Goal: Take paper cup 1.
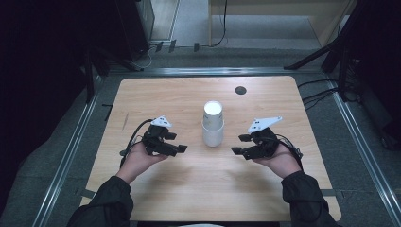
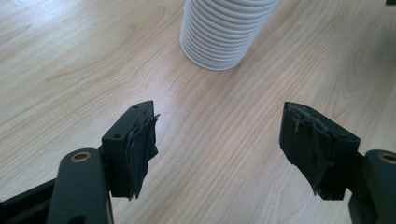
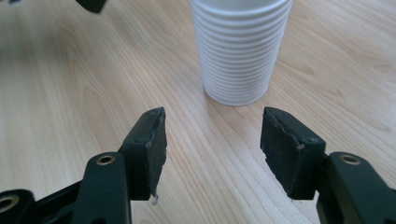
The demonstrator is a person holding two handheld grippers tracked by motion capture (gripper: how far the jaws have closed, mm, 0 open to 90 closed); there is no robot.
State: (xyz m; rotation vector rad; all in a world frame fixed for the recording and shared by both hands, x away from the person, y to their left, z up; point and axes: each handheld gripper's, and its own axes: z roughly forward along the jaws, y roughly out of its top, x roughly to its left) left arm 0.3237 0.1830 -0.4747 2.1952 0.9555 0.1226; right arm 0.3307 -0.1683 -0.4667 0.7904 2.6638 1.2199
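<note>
A stack of white ribbed paper cups (image 1: 213,124) stands upright in the middle of the wooden table (image 1: 198,189). My left gripper (image 1: 176,143) is held just left of the stack, its jaws pointing toward it. From the other side my right gripper (image 1: 239,144) points at the stack too. In the left gripper view the stack's base (image 2: 224,32) lies ahead of the gripper (image 2: 217,140), whose jaws stand apart over bare wood. The right gripper view has the stack (image 3: 239,51) close ahead of the gripper (image 3: 212,144); its jaws are apart with nothing between them.
A small black round cap (image 1: 240,90) sits in the tabletop near the far edge. Metal rails (image 1: 71,151) run along the floor around the table. Cables (image 1: 321,94) lie on the floor at the right, and dark stands are at the back.
</note>
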